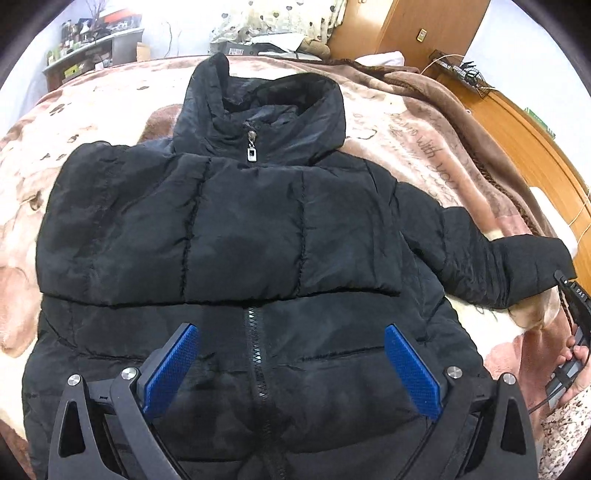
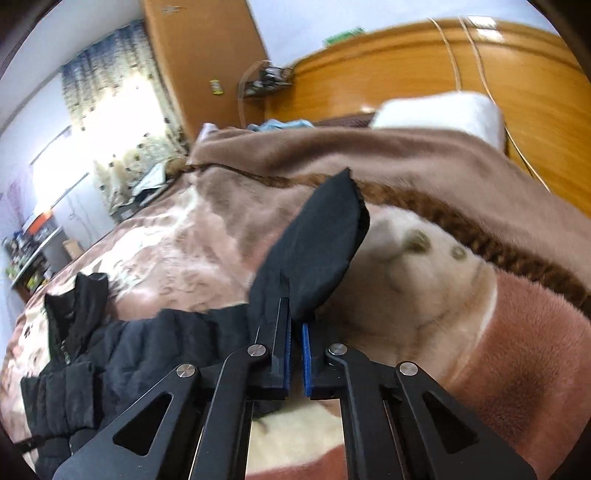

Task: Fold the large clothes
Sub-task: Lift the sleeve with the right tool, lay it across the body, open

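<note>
A black puffer jacket (image 1: 240,229) lies front up on the bed, zipped, with its hood toward the far side. One sleeve is folded across the chest. My left gripper (image 1: 291,332) hovers open over the lower front, its blue pads either side of the zipper (image 1: 255,350), gripping nothing. The other sleeve (image 1: 517,266) stretches out to the right. My right gripper (image 2: 295,317) is shut on that sleeve's cuff (image 2: 317,251), which sticks up past the fingertips. The right gripper (image 1: 569,288) and the person's hand (image 1: 576,362) also show at the edge of the left wrist view.
A plush brown and pink blanket (image 1: 406,129) covers the bed. A wooden headboard (image 2: 443,66) and a white pillow (image 2: 443,110) lie beyond the cuff. A cluttered shelf (image 1: 85,48) stands past the far left of the bed, and a wooden wardrobe (image 1: 424,29) at the far right.
</note>
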